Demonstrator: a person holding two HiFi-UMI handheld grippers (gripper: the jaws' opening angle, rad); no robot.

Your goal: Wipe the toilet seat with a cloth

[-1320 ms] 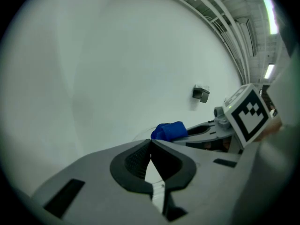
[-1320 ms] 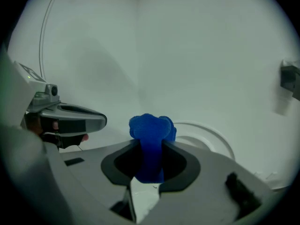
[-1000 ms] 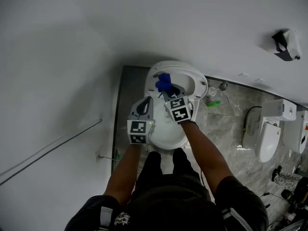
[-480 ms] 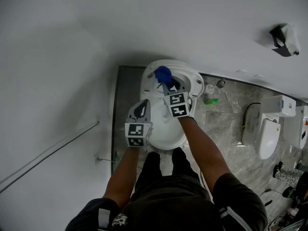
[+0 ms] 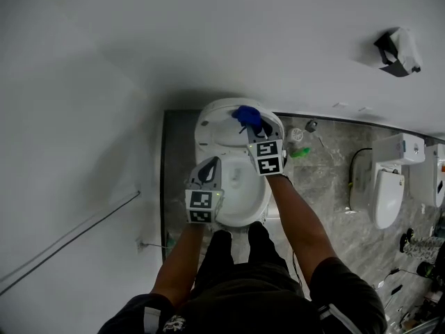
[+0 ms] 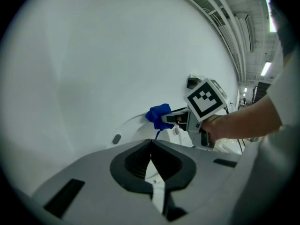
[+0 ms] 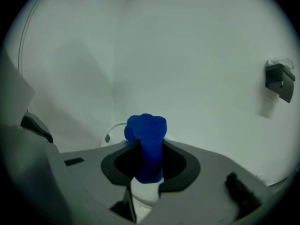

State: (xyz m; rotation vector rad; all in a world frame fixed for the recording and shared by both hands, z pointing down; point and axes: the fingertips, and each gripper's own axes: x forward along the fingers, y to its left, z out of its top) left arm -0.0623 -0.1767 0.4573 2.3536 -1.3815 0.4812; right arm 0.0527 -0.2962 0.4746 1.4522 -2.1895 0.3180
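The white toilet (image 5: 208,127) stands against the wall, its seat ring (image 6: 123,128) pale and curved. A bunched blue cloth (image 5: 248,117) sits at the far right of the seat; my right gripper (image 5: 252,127) is shut on it. From the right gripper view the cloth (image 7: 147,139) bulges out between the shut jaws (image 7: 149,146). The left gripper view catches the same cloth (image 6: 158,114) and the right gripper (image 6: 165,119) ahead. My left gripper (image 5: 207,164) hovers over the bowl's left side, jaws shut (image 6: 151,142) and empty.
A second toilet (image 5: 386,200) stands to the right on the grey marble floor (image 5: 327,179). A green item (image 5: 300,153) lies beside the toilet base. A dark holder (image 5: 396,53) hangs on the white wall. A thin cable (image 5: 69,239) runs along the left wall.
The right gripper has carried the blue cloth from the left of the seat's far part across to its right. The left gripper has stayed over the bowl's left side.
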